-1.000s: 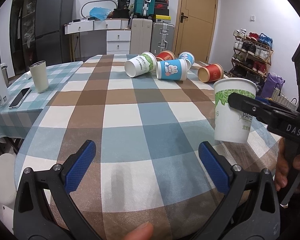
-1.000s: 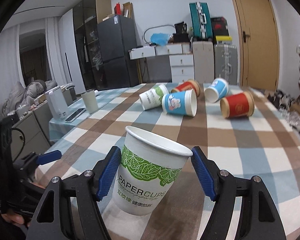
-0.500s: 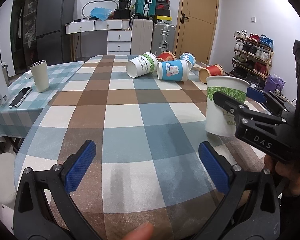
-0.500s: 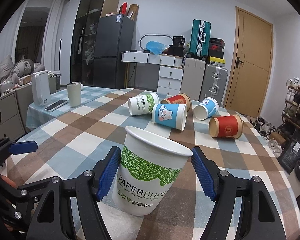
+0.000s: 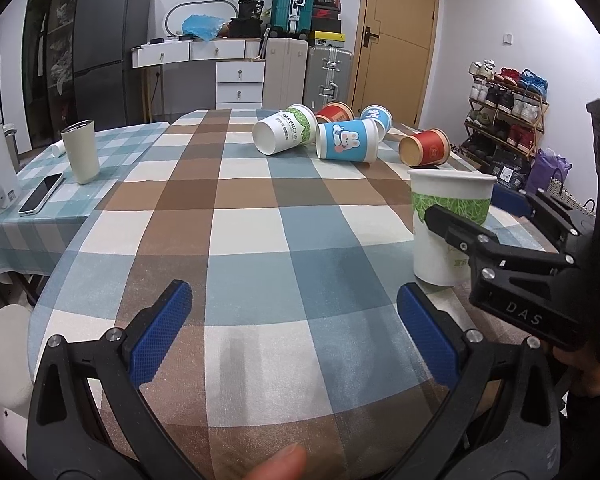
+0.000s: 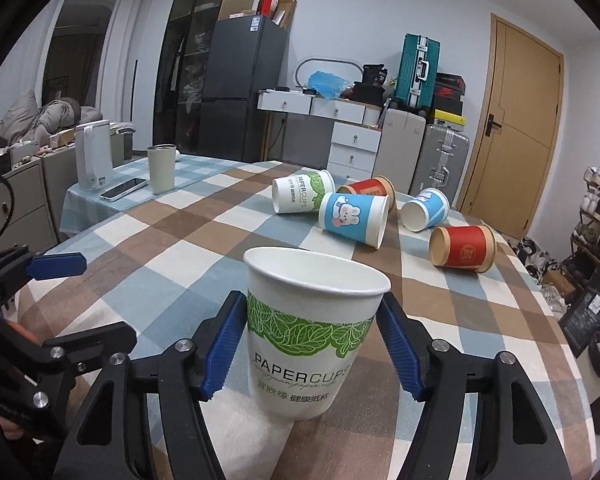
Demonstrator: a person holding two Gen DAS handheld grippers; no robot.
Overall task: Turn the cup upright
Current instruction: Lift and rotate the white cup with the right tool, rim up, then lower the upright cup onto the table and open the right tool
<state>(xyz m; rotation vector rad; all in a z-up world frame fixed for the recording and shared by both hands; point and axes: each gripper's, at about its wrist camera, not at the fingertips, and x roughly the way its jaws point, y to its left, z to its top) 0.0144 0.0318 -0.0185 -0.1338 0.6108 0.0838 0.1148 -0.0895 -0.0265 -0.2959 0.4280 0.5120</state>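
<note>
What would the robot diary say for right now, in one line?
right claw: around upright green-leaf cup on table | left claw: open, empty | five cups lying on sides

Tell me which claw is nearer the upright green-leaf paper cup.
Right. The right claw brackets the upright green-leaf paper cup, pads at its sides. The left claw hangs open over the tablecloth, off to the cup's left.
</note>
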